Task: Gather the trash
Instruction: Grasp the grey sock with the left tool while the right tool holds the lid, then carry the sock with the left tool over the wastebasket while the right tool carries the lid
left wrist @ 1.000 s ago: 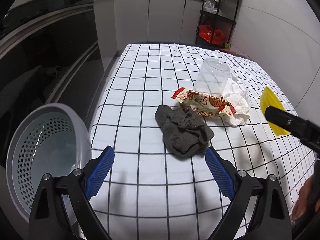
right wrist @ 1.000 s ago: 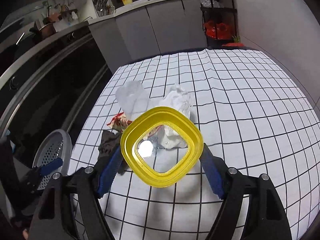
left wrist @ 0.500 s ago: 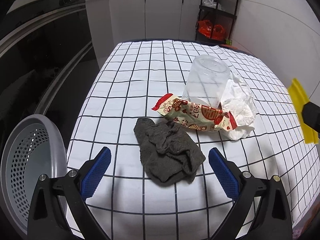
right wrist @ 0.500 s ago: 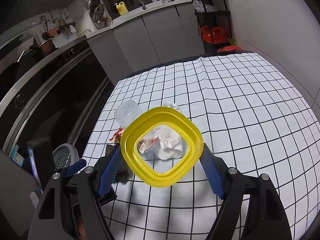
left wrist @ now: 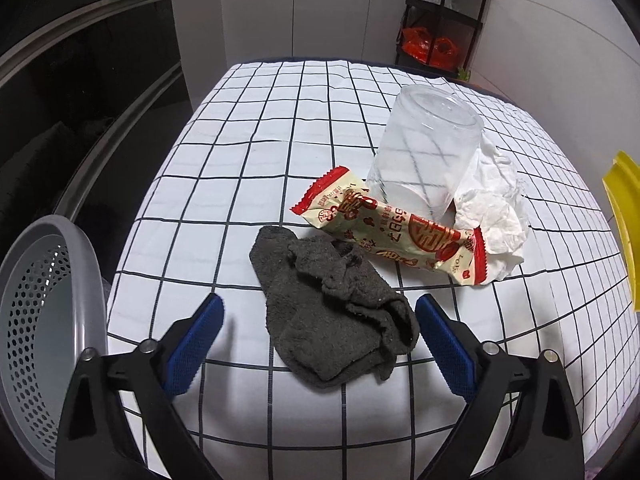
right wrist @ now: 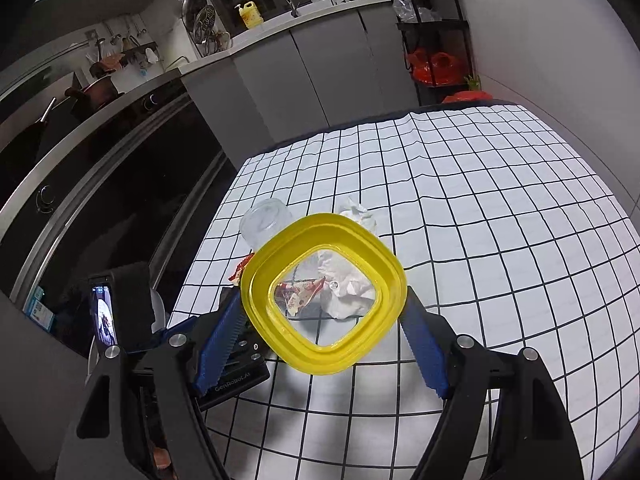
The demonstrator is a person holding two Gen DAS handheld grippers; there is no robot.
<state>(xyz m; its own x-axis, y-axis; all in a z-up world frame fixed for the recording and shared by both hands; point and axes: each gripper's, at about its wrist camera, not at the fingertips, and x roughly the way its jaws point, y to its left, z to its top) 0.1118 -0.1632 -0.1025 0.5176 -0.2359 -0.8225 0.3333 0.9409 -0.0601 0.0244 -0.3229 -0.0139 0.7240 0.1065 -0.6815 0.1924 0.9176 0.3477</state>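
A dark grey rag (left wrist: 332,312) lies crumpled on the checked tablecloth (left wrist: 260,168). My left gripper (left wrist: 318,316) hangs just over it, open, its jaws closing, a blue pad on each side of the rag and neither touching it. Behind the rag lie a red and cream snack wrapper (left wrist: 392,236), an upturned clear plastic tub (left wrist: 428,152) and a crumpled white tissue (left wrist: 492,208). My right gripper (right wrist: 322,294) is shut on a yellow lid (right wrist: 332,360) with a clear centre, held above the table; the lid's edge (left wrist: 624,224) shows at the far right of the left wrist view.
A grey perforated basket (left wrist: 40,320) stands off the table's left edge. Dark oven fronts (right wrist: 100,184) run along the left. Grey cabinets (left wrist: 320,12) and a black rack with red bags (left wrist: 436,40) stand behind the table. A wall (right wrist: 560,40) borders the right side.
My left gripper has come forward and down, so the rag now lies between its fingers, and its jaws have narrowed slightly. The right gripper still holds the yellow lid.
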